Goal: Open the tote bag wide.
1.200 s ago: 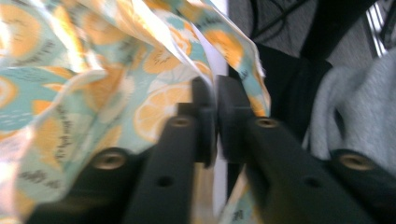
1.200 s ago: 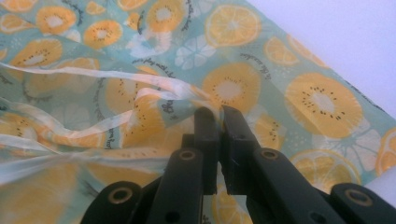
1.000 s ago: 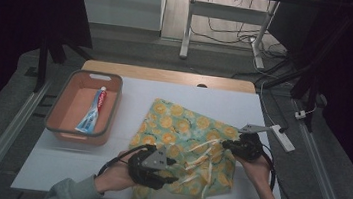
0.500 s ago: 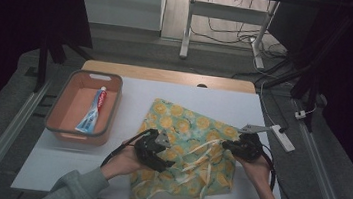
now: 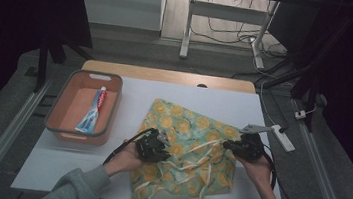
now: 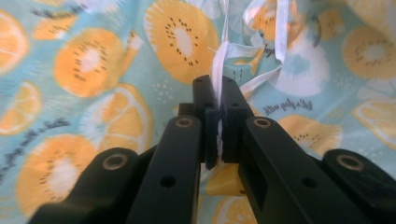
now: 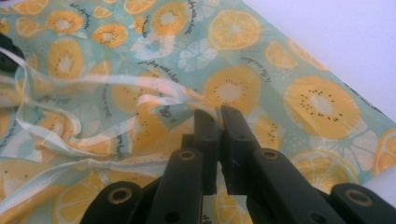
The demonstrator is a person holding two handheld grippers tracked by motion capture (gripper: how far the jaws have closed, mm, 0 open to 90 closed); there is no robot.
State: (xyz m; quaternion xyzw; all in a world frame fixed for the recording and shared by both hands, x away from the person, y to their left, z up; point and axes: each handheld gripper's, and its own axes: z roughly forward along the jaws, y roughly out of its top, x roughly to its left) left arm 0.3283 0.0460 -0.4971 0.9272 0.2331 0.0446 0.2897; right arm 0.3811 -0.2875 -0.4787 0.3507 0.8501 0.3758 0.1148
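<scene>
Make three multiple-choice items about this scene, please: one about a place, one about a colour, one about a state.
1. Where does the toothpaste tube lie?
A. in the tray
B. on the fruit-print bag
C. on the floor

2. What colour is the tray?
A. black
B. orange-pink
C. green

3. How do the jaws of the left gripper stand?
A. wide open above the bag
B. shut on the white strap
C. shut on the toothpaste tube

Answers: 1 A, the tube rests inside the tray left of the bag. 2 B, its walls and floor look orange-pink. 3 B, the left gripper view shows the strap pinched between the closed jaws.
</scene>
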